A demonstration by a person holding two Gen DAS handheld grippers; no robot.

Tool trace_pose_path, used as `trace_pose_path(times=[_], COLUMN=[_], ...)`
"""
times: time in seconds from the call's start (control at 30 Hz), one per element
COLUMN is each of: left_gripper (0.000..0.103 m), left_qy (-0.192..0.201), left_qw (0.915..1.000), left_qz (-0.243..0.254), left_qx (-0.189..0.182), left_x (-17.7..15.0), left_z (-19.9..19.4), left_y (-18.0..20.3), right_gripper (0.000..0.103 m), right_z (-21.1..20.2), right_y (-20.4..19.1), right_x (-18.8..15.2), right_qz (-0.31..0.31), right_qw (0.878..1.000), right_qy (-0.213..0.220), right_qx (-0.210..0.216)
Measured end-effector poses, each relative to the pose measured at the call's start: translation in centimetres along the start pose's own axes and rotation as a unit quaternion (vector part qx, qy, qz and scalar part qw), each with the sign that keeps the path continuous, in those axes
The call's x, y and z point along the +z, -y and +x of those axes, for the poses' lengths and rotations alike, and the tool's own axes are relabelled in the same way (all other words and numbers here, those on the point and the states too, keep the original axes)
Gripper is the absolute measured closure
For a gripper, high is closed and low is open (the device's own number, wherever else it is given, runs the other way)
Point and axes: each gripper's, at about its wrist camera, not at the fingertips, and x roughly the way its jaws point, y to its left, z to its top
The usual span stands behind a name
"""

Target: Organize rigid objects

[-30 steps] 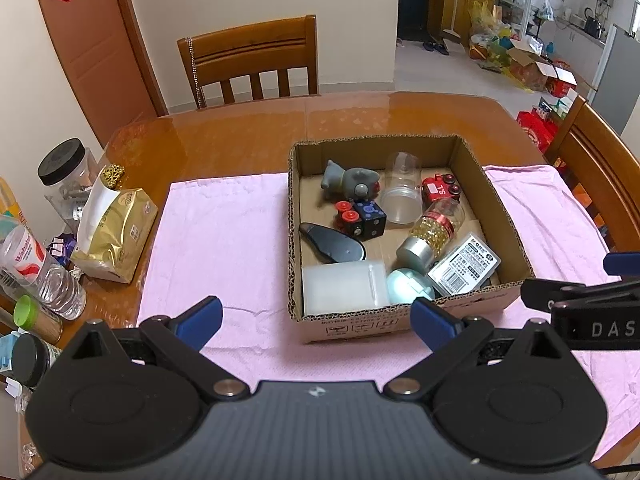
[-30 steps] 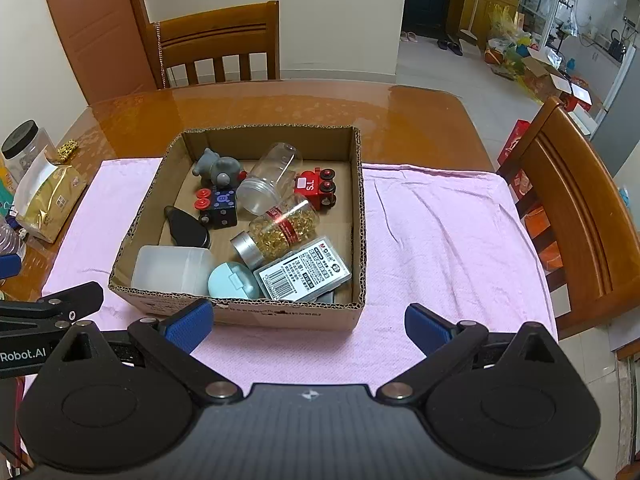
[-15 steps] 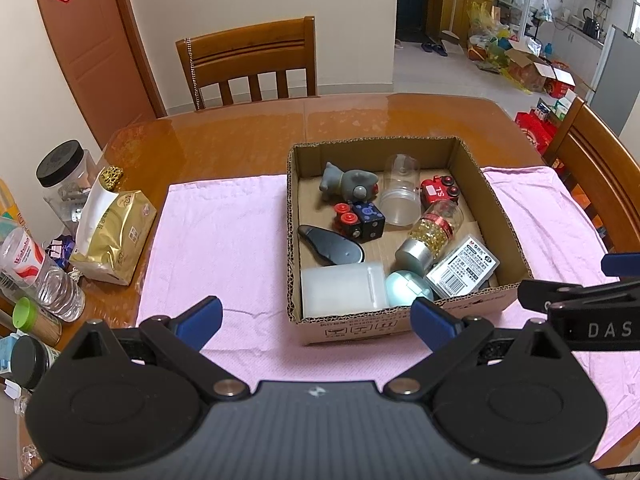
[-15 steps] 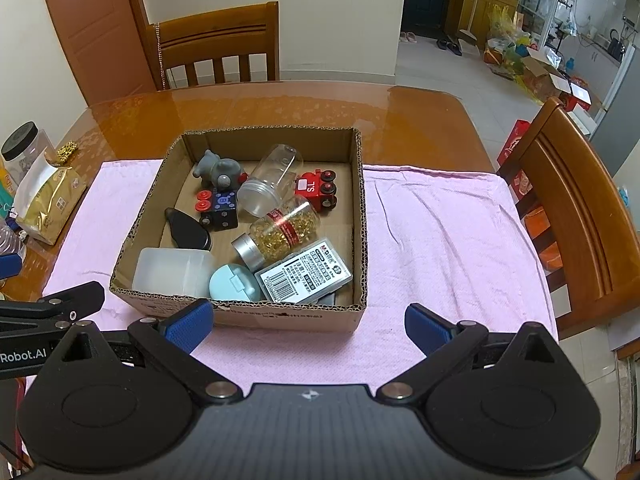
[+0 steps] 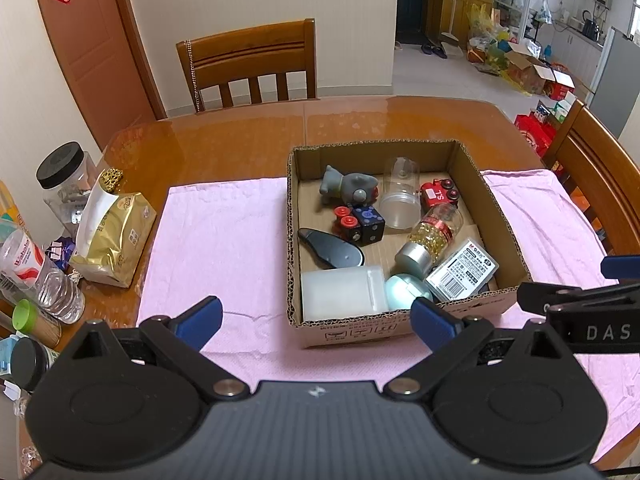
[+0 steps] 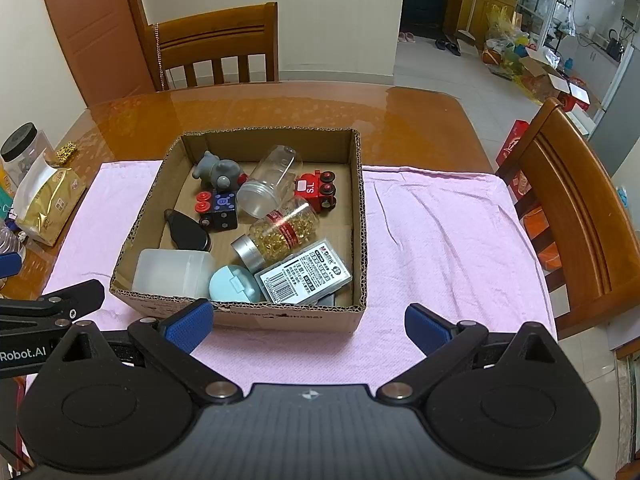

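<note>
**A:** Where is the box relative to your fingers?

**B:** The cardboard box (image 5: 400,326) sits on the pink cloth (image 5: 224,240), ahead of both tools. My left gripper (image 5: 316,318) is spread wide and holds nothing; its right fingertip (image 5: 432,320) overlaps the box's near wall in the left wrist view, and whether it touches I cannot tell. Its left fingertip is over bare cloth, well to the left of the box.

**A:** And the right one?

**B:** My right gripper (image 6: 308,326) is also wide open and empty. Its left fingertip (image 6: 190,326) lines up with the near wall of the box; the other is over cloth, to the right of the box's near right corner.

**A:** What's inside?

**B:** Along the near wall, a white plastic case (image 5: 344,294), a pale blue round case (image 5: 408,288) and a labelled flat pack (image 5: 462,270). Behind those, a bottle of golden capsules (image 5: 434,236) lying on its side with its silver cap toward me, and a dark oval piece (image 5: 332,248). Further back, a dark cube with red wheels (image 5: 362,224), a grey toy animal (image 5: 348,188), a clear jar (image 5: 400,198) on its side and a red toy train (image 5: 438,194).

**A:** Anything outside the box?

**B:** A gold bag (image 5: 116,236) and some bottles at the table's left edge, off the cloth.
</note>
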Motion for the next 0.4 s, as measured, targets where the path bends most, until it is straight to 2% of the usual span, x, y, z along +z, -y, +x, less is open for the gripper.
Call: trace_pose_path(times=[0.4], left_gripper=[0.003], left_qy=[-0.001], left_qw=[1.0], left_qz=[-0.001], left_qx=[-0.003], left_x=[0.01], left_z=[0.1], left_y=[-0.1], right_gripper=[0.0], right_z=[-0.05], right_y=[-0.06], right_x=[0.02], right_qz=[0.001], right_qw=[1.0], right_qy=[-0.001], right_qx=[0.0])
